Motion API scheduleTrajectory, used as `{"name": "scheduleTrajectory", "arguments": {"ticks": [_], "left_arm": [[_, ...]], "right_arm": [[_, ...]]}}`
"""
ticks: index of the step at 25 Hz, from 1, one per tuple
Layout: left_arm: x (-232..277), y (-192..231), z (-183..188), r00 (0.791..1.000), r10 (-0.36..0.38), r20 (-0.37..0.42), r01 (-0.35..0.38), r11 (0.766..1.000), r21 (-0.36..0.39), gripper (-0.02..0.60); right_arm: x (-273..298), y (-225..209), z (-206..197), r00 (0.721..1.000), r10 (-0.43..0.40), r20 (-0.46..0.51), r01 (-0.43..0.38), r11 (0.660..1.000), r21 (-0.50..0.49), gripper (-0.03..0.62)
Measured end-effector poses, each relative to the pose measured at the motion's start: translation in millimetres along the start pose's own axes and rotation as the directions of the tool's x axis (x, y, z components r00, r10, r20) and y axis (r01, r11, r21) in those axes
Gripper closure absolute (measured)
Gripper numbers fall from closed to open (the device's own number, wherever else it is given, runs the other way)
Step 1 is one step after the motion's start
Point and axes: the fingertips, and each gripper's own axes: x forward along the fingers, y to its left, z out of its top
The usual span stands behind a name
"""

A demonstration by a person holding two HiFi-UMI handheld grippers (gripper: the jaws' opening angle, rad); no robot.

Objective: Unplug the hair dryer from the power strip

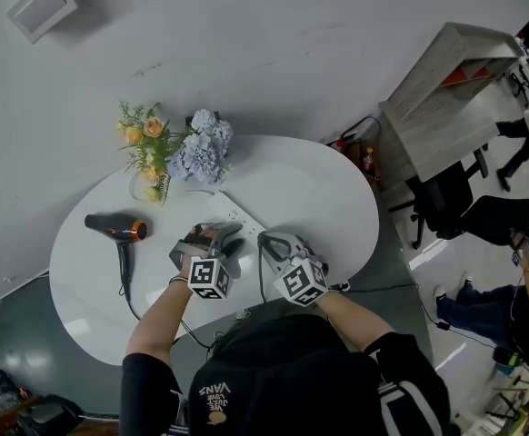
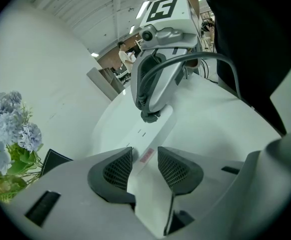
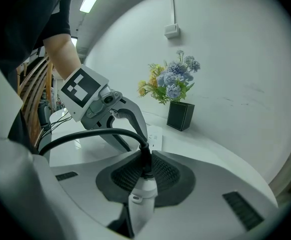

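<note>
A black hair dryer with an orange ring (image 1: 112,229) is lying on the white oval table (image 1: 319,189), well off to the left of both sets of jaws. Its black cord (image 3: 95,134) is running back toward the person. One bunch of yellow and pale blue flowers (image 1: 175,145) is standing in a black square pot (image 3: 180,116), beyond the jaws against the wall.

The left gripper (image 2: 143,160) is pointing down at the table. Its jaws are grasping the near end of the long white power strip (image 2: 158,126), which is filling the gap between the ribbed pads.

Further along the strip, the right gripper (image 3: 144,171) is standing over the dark plug (image 2: 150,116). Its jaws are clenched on the plug's neck, and the plug is sitting in the strip. The cord is arching up out of the pads, crossing in front of the left gripper.

Right of the table, well clear of the jaws, a pale wooden desk (image 1: 446,98) and a black office chair (image 1: 446,198) are standing.

In all: one dryer, one strip, one plug, one pot, two grippers.
</note>
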Motion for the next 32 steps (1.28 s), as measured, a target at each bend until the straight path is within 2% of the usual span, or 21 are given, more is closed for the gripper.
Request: {"name": "scheduleTrajectory", "arguments": {"ticks": [11, 32], "left_arm": [[0.5, 4.4, -1.0, 0.999, -0.029, -0.039, 0.029, 0.999, -0.013, 0.43], [-2.7, 2.3, -1.2, 0.996, -0.059, -0.066, 0.057, 0.997, -0.043, 0.43]], "right_arm": [[-3.2, 0.6, 8.5, 0.999, -0.037, -0.002, 0.037, 0.999, 0.001, 0.522], [-22.7, 0.6, 19.0, 0.99, -0.138, 0.005, 0.137, 0.987, 0.079, 0.522]]}}
